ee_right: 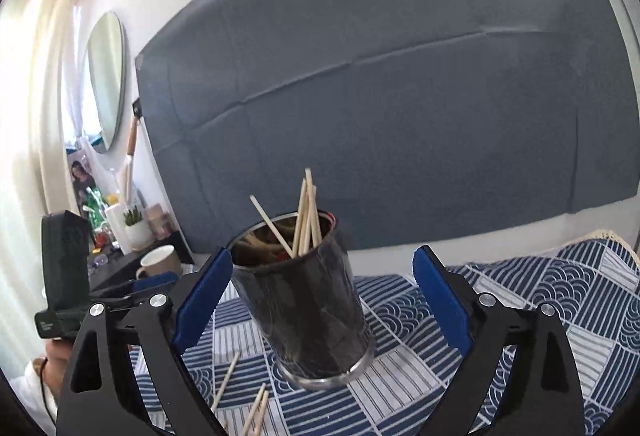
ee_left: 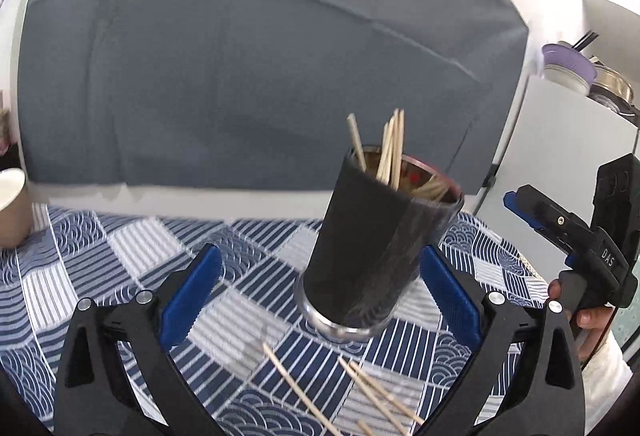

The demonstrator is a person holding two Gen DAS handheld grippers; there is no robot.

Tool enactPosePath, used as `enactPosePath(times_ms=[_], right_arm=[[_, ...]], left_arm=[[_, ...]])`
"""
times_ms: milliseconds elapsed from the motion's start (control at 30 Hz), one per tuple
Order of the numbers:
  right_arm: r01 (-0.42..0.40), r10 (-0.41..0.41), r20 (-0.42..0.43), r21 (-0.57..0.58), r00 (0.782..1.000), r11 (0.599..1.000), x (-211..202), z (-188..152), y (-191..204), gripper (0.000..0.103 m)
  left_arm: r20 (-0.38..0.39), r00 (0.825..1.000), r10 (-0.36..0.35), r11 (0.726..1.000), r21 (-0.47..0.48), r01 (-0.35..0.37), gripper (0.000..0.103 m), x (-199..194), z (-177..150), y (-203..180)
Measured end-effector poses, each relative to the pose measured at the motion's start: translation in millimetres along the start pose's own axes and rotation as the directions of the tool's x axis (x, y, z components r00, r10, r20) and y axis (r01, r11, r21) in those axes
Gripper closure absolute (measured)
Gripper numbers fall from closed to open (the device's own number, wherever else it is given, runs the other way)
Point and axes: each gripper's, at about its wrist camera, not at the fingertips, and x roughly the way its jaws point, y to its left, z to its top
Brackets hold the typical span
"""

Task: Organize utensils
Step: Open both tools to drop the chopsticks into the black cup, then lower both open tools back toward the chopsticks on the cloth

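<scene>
Both your tongs stand wide apart and hold nothing: the left gripper (ee_left: 320, 296) and the right gripper (ee_right: 320, 300) each frame the dark metal cup (ee_left: 376, 244) without touching it. The cup stands upright on the patterned tablecloth (ee_left: 120, 256), chopsticks (ee_left: 390, 146) already inside. Loose chopsticks (ee_left: 360, 388) lie just before it, toward the near edge. Go low, close on one stick near its middle, and avoid knocking the cup.

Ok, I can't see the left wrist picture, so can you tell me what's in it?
A dark cup full of wooden chopsticks stands on a blue and white patterned tablecloth, between the open fingers of the left gripper, which do not touch it. More loose chopsticks lie on the cloth in front, and the right gripper is at the right edge.
</scene>
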Motion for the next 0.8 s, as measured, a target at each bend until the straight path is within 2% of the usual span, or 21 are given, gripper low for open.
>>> enactPosePath(times_ms=[133,267,367,533,800], right_arm=[[0.015,-0.015,-0.089,-0.007,0.996,1.000,9,-8,6,0.014],[0.021,-0.026,-0.150,-0.039,0.988,0.999,10,-23,9,0.014],[0.028,-0.040,-0.215,-0.059,0.976,0.998,15,-35,13,0.014],[0.019,-0.057,-0.319,-0.122,0.946,0.992,21,-57,25,0.014],[-0.033,-0.087,-0.473,-0.238,0.877,0.971,33,-96,49,0.014]], left_arm=[[-0.091,0.996,0.019,0.999,-0.032,-0.022,0.006,10,-10,7],[-0.152,0.986,0.075,0.997,-0.023,-0.079,0.006,16,-24,9],[-0.257,0.959,0.116,0.992,-0.009,-0.122,0.006,22,-35,9],[-0.382,0.913,0.141,0.990,0.029,-0.140,0.006,31,-48,5],[-0.471,0.856,0.214,0.976,0.057,-0.212,0.006,41,-62,8]])
